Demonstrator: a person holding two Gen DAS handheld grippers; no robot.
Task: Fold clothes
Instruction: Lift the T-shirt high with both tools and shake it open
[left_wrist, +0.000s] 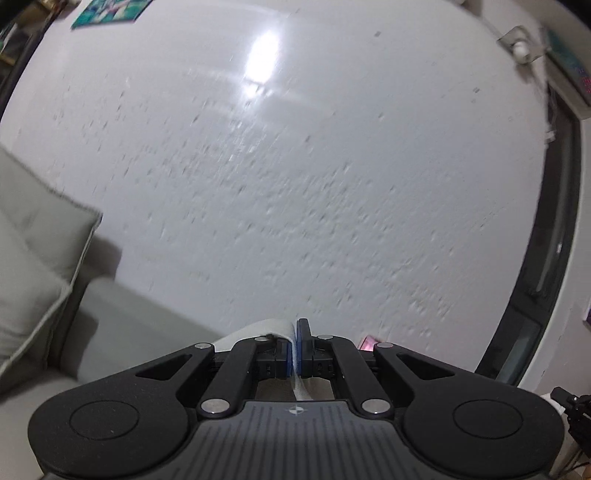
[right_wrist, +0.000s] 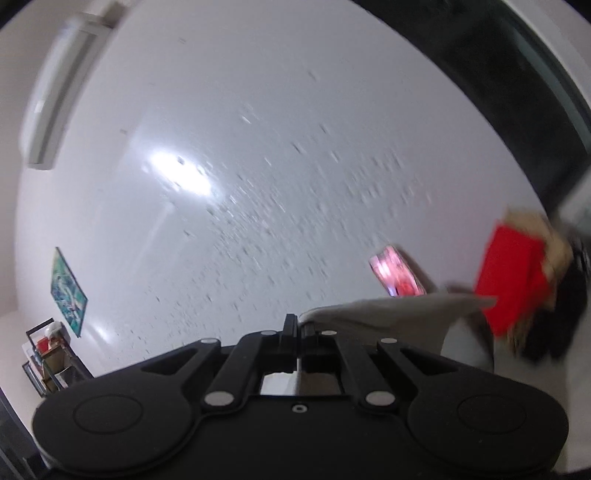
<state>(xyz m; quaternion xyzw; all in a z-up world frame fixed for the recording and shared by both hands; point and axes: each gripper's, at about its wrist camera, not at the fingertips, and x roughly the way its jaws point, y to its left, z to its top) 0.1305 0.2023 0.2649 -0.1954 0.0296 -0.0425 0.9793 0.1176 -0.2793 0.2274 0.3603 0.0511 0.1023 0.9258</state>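
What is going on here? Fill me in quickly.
A person is folding clothes with two handheld grippers. The left gripper is shut on a strip of pale grey cloth, and the right gripper is shut on pale grey cloth that fans out to its right. Both point across a speckled white surface. A lit phone and a red item lie beyond. Both views are motion-blurred.

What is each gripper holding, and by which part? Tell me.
Both are shut on pale grey cloth. The left gripper pinches a thin fold of the cloth; the right gripper clamps an edge of it. The garment's type cannot be told.
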